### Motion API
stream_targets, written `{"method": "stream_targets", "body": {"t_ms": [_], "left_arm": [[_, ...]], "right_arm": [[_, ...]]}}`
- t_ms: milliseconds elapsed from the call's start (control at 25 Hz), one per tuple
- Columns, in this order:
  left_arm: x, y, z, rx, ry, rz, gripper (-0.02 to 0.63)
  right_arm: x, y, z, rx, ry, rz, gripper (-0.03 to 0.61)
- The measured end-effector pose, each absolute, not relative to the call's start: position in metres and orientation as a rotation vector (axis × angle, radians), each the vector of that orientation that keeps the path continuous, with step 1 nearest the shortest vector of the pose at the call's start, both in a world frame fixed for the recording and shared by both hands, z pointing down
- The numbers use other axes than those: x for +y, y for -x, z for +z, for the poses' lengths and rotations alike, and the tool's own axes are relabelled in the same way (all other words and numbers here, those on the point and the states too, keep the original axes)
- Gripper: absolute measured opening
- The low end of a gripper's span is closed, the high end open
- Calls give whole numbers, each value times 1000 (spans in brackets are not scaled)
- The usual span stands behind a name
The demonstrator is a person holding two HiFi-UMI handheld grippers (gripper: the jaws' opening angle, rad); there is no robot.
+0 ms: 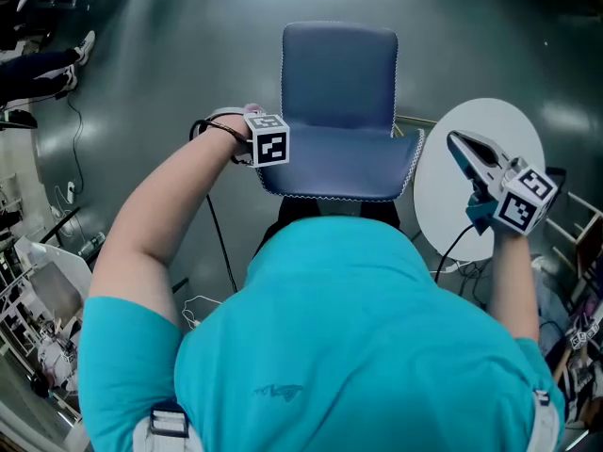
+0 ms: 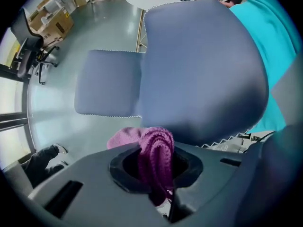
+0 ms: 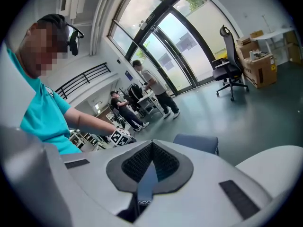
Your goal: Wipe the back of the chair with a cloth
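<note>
cloth: pink-magenta knitted cloth (image 2: 158, 150), bunched into a ribbed fold w/ a paler lump off to one side

where it is: pinched in the left gripper (image 2: 158, 169) and poking out fwd, right up by the edge of the chair back. Can't tell if it's actually touching.

chair: blue padded chair back (image 2: 203, 70) w/ pale zigzag stitching along the edge. It fills most of the left gripper view, w/ the matching blue seat (image 2: 109, 84) beyond it.

left grip: jaws clamped on the cloth, fabric squeezed btwn the dark pads

left arm: bare forearm stretched fwd and a bit inward. In the head view the gripper's marker cube (image 1: 269, 141) sits at the left side of the chair back, just beside it, w/ a black cable (image 1: 219, 128) looped at the wrist.

right grip: right gripper (image 3: 150, 167) has its jaws closed together, nothing btwn them

right arm: elbow bent, held out to the right side, w/ the gripper over a white round table (image 1: 443, 196), apart from the chair and pointing up-left in the head view

person: teal t-shirt (image 1: 358, 347), standing behind the chair and looking down over it
</note>
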State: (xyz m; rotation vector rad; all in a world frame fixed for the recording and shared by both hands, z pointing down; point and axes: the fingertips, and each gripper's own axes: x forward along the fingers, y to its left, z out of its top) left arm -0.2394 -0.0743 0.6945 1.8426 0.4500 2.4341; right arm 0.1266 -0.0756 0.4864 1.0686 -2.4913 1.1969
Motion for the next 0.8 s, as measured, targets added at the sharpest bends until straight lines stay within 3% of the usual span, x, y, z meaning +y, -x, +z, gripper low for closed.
{"method": "stream_targets", "body": {"t_ms": [800], "left_arm": [[-68,230,703,412,-1569,2448,60]], "right_arm": [[-21,-190,499,-2470,-1182,1269,-2]]}}
